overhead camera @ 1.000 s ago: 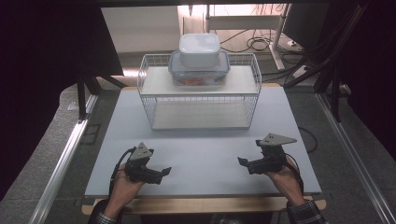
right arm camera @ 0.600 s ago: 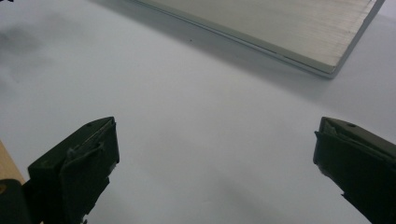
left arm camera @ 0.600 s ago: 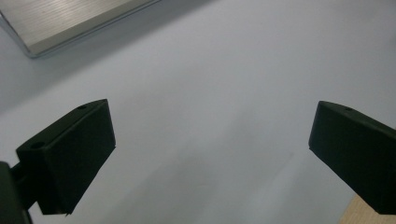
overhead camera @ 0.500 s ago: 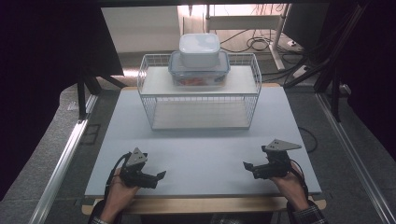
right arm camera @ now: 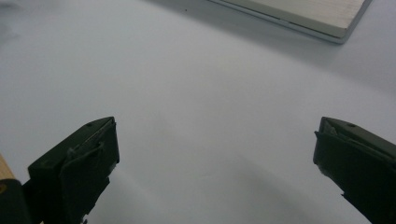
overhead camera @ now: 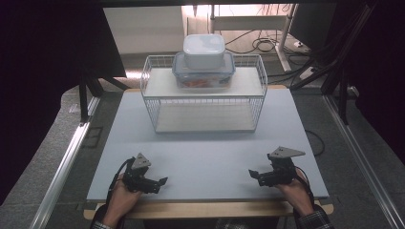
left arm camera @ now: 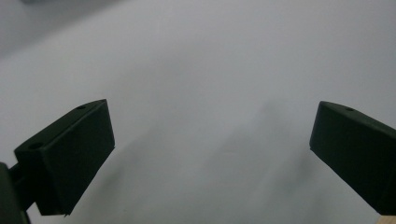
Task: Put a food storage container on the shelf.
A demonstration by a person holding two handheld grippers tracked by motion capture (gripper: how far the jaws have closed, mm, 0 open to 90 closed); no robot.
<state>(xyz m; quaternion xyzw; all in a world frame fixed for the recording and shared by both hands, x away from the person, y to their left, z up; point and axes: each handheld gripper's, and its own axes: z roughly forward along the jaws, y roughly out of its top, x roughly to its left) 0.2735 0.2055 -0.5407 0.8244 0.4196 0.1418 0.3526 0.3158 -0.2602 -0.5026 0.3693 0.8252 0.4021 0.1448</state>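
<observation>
Left hand-held gripper [overhead camera: 161, 182]: jaws spread, empty, low over near surface [overhead camera: 205, 148].
Boxes: white box [overhead camera: 204, 50] stacked on clear box [overhead camera: 204, 74], atop rack [overhead camera: 204, 98], far centre.
Right hand-held gripper [overhead camera: 253, 174]: spread, empty.
Approach: advance both level, flank the stack evenly.

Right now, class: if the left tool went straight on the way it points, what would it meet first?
The left tool points right, low over the table. Nothing lies between; the right tool faces it, probably met first, though depth is unclear.
</observation>
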